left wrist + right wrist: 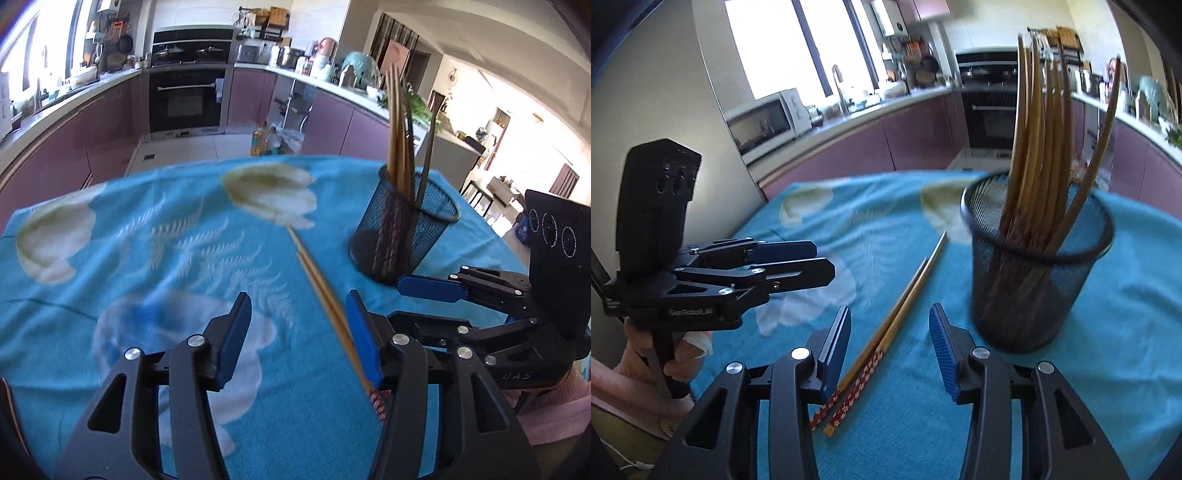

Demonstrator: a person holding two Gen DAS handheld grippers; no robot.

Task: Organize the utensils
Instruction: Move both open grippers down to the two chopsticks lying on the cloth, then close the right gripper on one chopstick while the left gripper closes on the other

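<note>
Two wooden chopsticks [886,328] with red patterned ends lie side by side on the blue flowered tablecloth [879,221]. A black mesh cup [1034,295] full of upright chopsticks stands just right of them. My right gripper [890,325] is open and empty, its jaws either side of the loose pair, above the cloth. My left gripper [299,310] is open and empty, with the pair [325,306] near its right finger. The mesh cup [402,236] stands ahead to the right of it. Each gripper shows in the other's view, the right one [428,288] and the left one [812,262].
The table's far edge drops to a kitchen floor with purple cabinets [110,122] and an oven [186,99] behind. Bottles and bags [273,138] stand on the floor beyond the table. My pink-sleeved hands hold both handles.
</note>
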